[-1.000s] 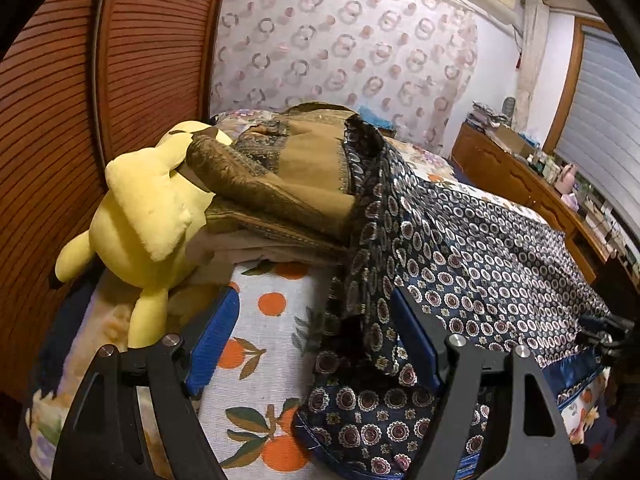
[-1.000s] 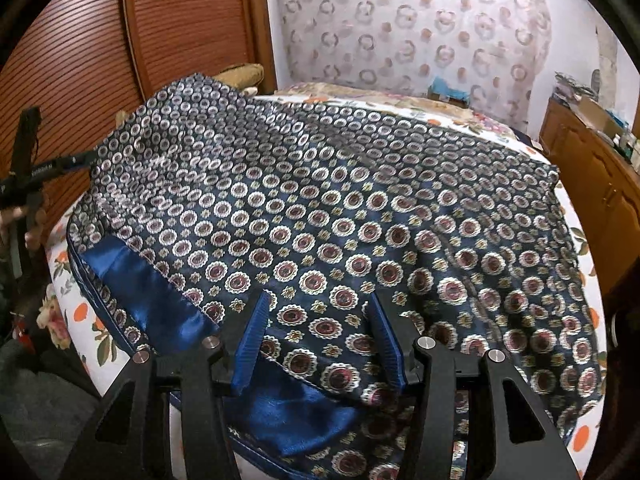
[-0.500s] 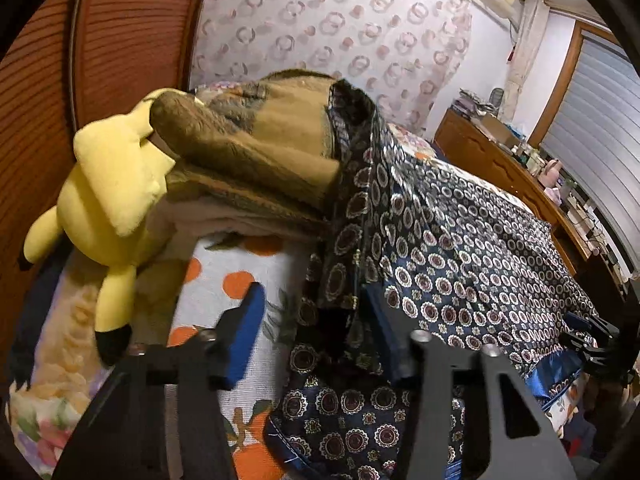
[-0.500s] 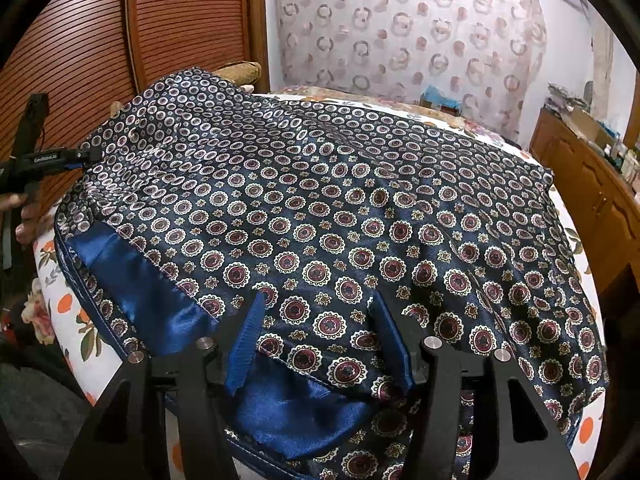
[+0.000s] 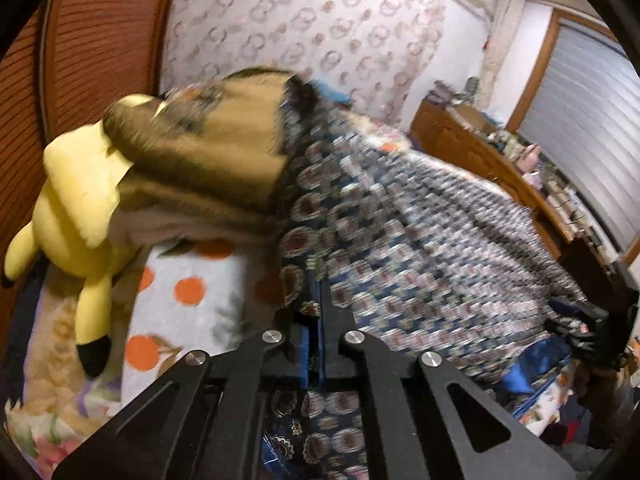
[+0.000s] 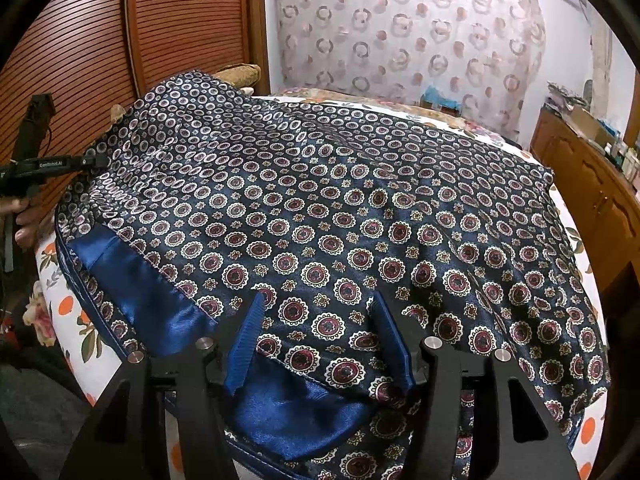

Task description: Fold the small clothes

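The left tool [image 5: 314,312] is clamped on the patterned garment [image 6: 340,216] at its edge nearest the yellow plush [image 5: 76,216]. The right tool [image 6: 320,336] gapes over the opposite blue-lined hem, nothing gripped. The garment's long axis runs between them.

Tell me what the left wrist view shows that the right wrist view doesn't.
Only the left wrist view shows the yellow plush toy, the brown folded cloth and the left gripper shut on the patterned garment.

Only the right wrist view shows the right gripper open over the garment's near edge and its plain blue lining.

Both show the garment spread over the orange-print bedsheet.
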